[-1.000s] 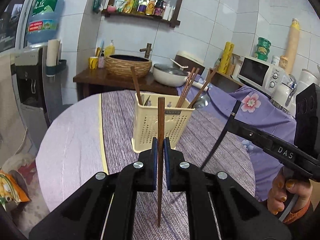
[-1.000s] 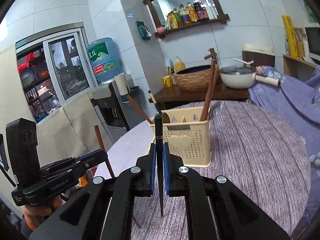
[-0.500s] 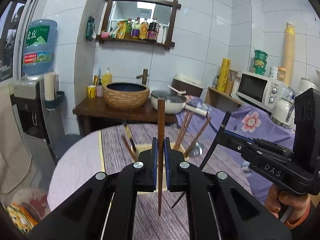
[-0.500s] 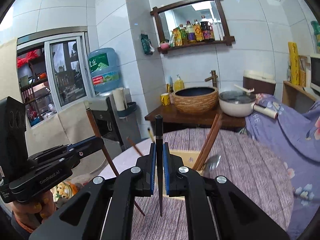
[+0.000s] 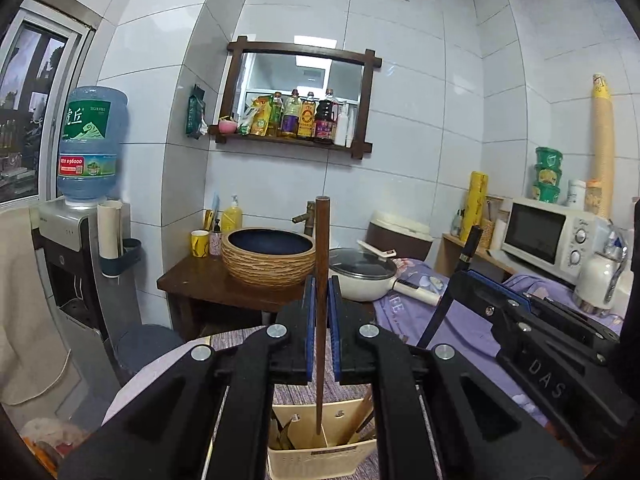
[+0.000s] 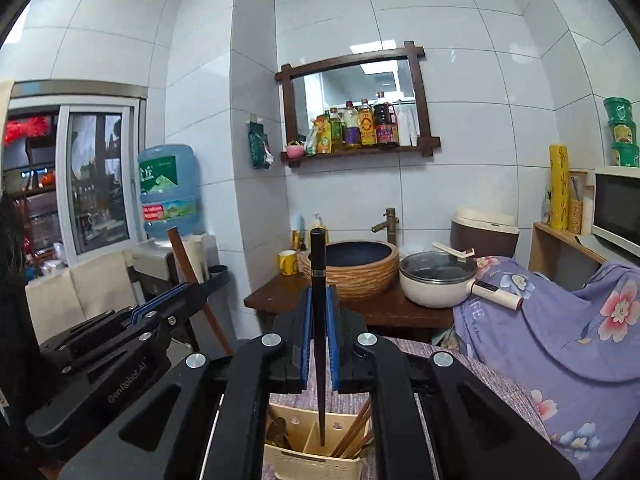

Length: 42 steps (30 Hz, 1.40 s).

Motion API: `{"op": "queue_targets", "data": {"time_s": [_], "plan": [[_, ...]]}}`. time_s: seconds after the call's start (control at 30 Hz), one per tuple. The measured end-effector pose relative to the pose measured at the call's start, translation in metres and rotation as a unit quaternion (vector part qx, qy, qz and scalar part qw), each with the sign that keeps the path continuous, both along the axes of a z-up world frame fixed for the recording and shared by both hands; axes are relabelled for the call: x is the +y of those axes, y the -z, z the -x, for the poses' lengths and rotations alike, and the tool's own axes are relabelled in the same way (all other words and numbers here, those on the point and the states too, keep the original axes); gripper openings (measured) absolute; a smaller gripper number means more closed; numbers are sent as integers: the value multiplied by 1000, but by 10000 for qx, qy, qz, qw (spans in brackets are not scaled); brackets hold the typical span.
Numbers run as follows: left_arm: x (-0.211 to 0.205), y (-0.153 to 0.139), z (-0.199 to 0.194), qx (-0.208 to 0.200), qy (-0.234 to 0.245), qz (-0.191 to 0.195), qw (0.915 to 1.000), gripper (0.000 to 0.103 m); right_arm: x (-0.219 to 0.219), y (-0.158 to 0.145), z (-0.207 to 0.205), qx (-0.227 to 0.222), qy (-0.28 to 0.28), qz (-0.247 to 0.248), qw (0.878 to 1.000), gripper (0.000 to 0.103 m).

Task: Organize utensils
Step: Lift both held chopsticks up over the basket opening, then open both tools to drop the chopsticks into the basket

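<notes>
Our left claw (image 5: 321, 332) is clamped on an upright brown chopstick (image 5: 321, 280), its tip over the cream utensil basket (image 5: 320, 458); our right claw (image 6: 319, 336) pinches a black chopstick (image 6: 318, 300), tip down inside that basket (image 6: 312, 460) on the bench (image 6: 472, 372)

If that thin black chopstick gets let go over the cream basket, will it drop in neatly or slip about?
The black chopstick looks stiff and smooth, so it would probably slide straight down. Its tip hangs over the cream basket, between dividers. Being thin and light, it would likely lean against a wall like the chopsticks already inside.
</notes>
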State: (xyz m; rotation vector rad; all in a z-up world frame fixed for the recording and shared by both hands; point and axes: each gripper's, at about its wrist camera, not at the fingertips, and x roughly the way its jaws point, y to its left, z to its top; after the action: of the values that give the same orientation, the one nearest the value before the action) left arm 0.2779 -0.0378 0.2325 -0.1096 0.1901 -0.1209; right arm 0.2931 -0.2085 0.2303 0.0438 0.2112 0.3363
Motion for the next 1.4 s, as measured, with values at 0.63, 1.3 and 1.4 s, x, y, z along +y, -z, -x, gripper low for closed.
{"op": "queue_targets", "data": {"time_s": [0.63, 1.3, 1.4], "plan": [[-3, 140, -35, 1008, -59, -196, 9947, 7, 16, 107, -31, 734, 187, 403, 9963, 7], [46, 135, 120, -30, -95, -237, 9997, 97, -30, 82, 104, -514, 179, 377, 9978, 97], [53, 149, 158, -19, -113, -292, 9995, 97, -32, 105, 141, -425, 42, 449, 9981, 97]]}}
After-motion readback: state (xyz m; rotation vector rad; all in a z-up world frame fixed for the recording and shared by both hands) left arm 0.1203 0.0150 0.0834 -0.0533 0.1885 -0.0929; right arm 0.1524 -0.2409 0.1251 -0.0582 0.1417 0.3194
